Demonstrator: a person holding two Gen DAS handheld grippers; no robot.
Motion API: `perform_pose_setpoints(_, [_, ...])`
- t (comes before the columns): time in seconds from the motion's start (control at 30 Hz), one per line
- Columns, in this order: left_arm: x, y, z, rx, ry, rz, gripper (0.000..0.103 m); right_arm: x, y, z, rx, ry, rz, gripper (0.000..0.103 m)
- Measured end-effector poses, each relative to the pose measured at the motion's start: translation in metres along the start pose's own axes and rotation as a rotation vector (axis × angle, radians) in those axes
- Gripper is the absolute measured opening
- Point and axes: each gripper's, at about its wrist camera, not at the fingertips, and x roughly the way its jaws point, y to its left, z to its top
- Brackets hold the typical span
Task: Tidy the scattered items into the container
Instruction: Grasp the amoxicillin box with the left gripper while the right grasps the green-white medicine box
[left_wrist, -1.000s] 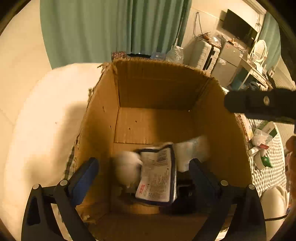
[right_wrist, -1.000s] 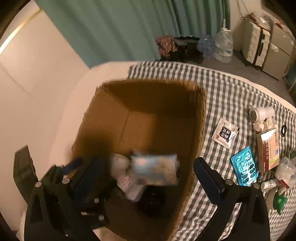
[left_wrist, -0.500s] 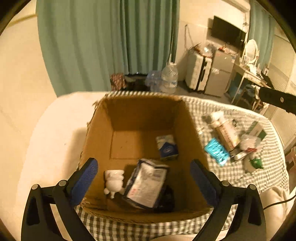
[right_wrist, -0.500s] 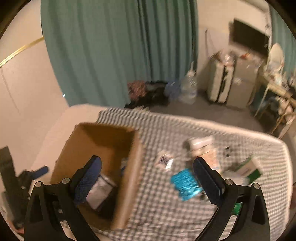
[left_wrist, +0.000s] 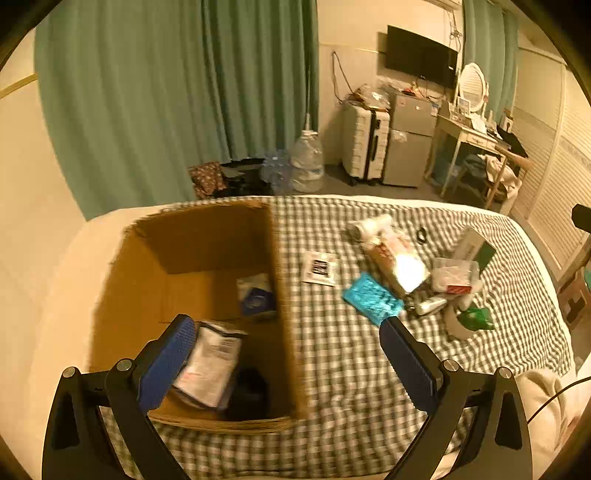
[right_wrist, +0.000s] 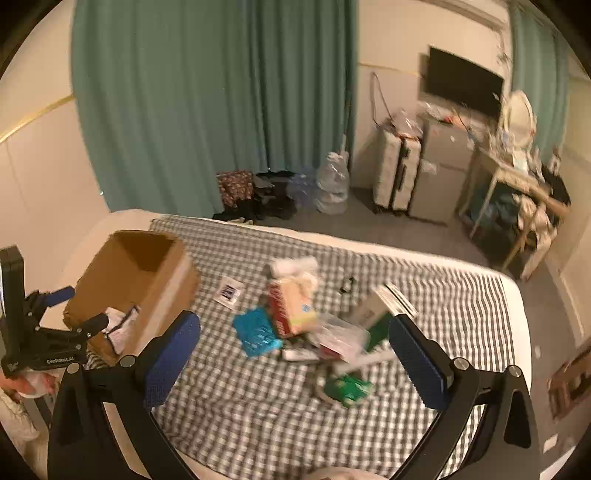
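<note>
Both grippers are wide open and empty above a checked bed. The right gripper (right_wrist: 291, 354) is nearer the scattered pile: a blue pack (right_wrist: 256, 332), its long axis running away from the gripper, lies just ahead and slightly left. The left gripper (left_wrist: 288, 354) hangs over the near right wall of the box (left_wrist: 284, 295), which holds a white packet (left_wrist: 210, 362), a blue-and-white pack (left_wrist: 255, 295) and something dark.

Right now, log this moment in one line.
left tongs: open, empty | right tongs: open, empty | cardboard box: partly filled | blue tray, other items: on the bed
</note>
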Motion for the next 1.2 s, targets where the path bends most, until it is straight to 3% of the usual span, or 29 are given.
perform_pose_setpoints(0.23, [0.047,-0.062,-0.001,0.016,0.083,-0.02,0.102,0.027,-0.084,-0.025,0.086,0.067,-0.034,0.103])
perform_pose_setpoints(0.53, [0.124,-0.114,0.014,-0.013,0.189,-0.005,0.102,0.09,-0.143,-0.045,0.213,0.152,0.041,0.103])
perform_pose_setpoints(0.8, [0.202,-0.143,0.043,-0.187,0.281,0.009,0.102,0.153,-0.175,-0.035,0.162,0.178,0.121,0.103])
perform_pose_setpoints(1.0, [0.254,-0.156,0.056,-0.348,0.346,-0.005,0.102,0.191,-0.193,-0.023,0.086,0.152,0.276,0.103])
perform_pose_setpoints(1.2, [0.279,-0.162,0.052,-0.376,0.362,0.031,0.103,0.222,-0.204,-0.025,0.064,0.172,0.335,0.103])
